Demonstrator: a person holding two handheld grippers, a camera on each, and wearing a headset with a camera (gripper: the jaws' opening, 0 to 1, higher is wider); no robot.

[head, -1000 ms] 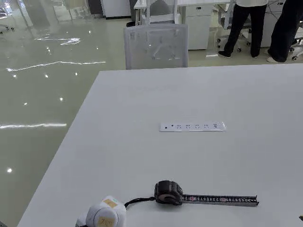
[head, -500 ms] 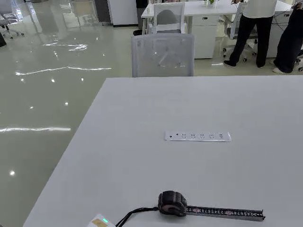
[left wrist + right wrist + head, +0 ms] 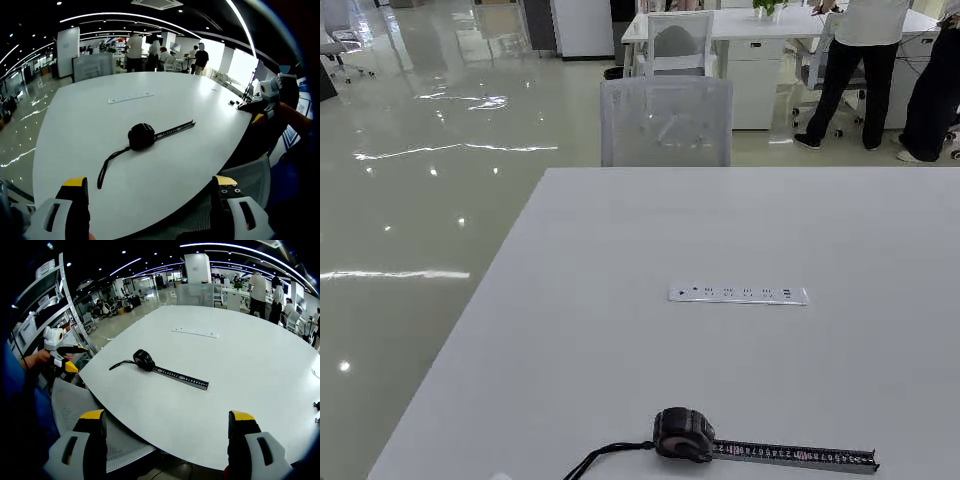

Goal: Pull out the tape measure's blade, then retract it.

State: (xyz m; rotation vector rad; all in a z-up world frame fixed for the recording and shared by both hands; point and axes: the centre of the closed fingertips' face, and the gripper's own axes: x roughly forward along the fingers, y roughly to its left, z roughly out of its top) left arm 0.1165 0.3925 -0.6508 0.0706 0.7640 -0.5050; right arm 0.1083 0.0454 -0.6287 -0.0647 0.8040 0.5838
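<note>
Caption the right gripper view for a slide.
Open right gripper faces a tape measure, blade extended, on a white table.

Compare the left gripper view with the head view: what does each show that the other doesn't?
Left gripper view adds the left claw, open, short of the tape measure, and the right claw off the table's edge. Head view adds the blade's printed markings. Both share the tape measure, blade out flat on the table, and the power strip.
</note>
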